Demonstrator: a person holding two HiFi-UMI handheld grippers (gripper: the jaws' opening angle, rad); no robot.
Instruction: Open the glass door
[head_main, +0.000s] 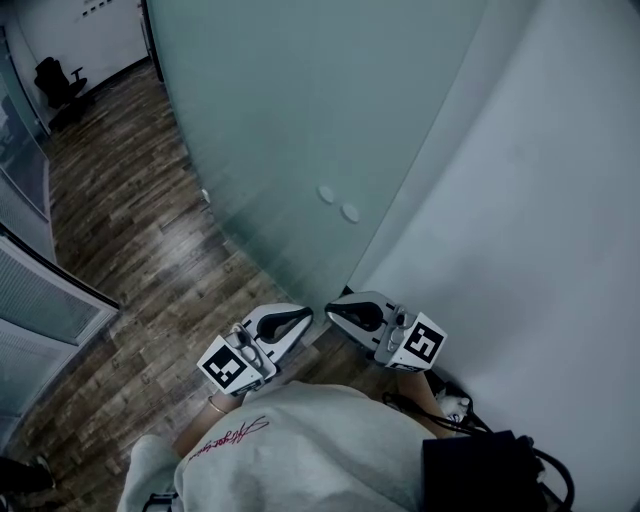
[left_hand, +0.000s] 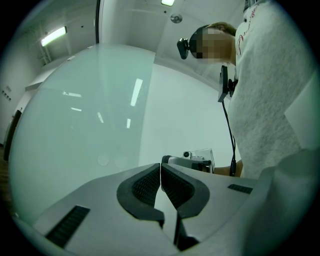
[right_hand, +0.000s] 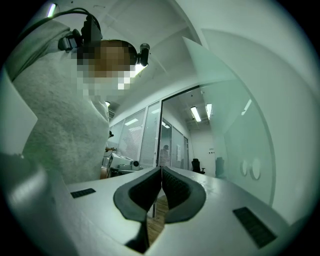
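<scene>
A frosted glass door (head_main: 300, 130) stands swung out from the white wall (head_main: 540, 230), with two round metal fittings (head_main: 338, 203) near its right edge. Both grippers hang low in front of the person, tips facing each other, short of the door's lower corner. My left gripper (head_main: 308, 316) is shut with nothing in it; in the left gripper view its pads (left_hand: 150, 186) meet, facing the glass door (left_hand: 85, 120). My right gripper (head_main: 330, 308) is shut and empty too; the right gripper view shows its tips (right_hand: 161, 172) closed and the door (right_hand: 235, 145) with its fittings (right_hand: 250, 169) to the right.
Wood plank floor (head_main: 140, 240) runs left of the door toward glass partitions (head_main: 40, 300) and a black office chair (head_main: 60, 85). A black box with cables (head_main: 480, 470) hangs at the person's right side. The person's grey sweater (head_main: 290, 450) fills the bottom of the head view.
</scene>
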